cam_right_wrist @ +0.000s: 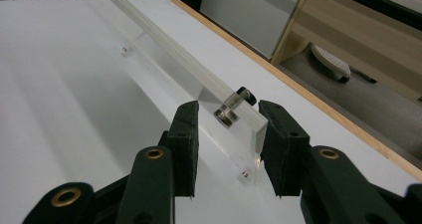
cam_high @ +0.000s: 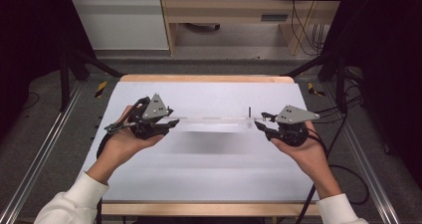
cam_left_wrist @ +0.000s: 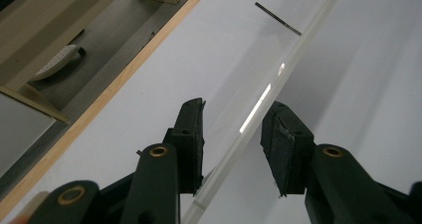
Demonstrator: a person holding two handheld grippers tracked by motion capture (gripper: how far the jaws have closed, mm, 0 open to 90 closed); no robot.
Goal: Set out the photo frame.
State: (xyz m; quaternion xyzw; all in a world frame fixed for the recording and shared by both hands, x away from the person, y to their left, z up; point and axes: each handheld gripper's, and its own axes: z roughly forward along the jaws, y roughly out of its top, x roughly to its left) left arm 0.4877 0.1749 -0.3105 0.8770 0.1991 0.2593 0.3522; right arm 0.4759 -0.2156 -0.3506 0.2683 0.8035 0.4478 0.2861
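Dark frame posts and black drapes close in your workspace on both sides, and beyond the far edge you have a grey floor, a pale wooden cabinet with loose cables beside it, and a white panel. On the floor by the cabinet lies a small white remote-like object. Your white-topped table with a light wooden rim carries only soft shadows on its bare sheet.

You hold the long clear acrylic panel edge-up above the middle of the table, level between your two hands. Your left gripper has its jaws partly apart with the panel's end running between them; the left pad touches it, while the other stands off, so I cannot tell if it grips. Your right gripper straddles the other end, the right pad against the edge. A thin dark pin stands up from the panel near that end.
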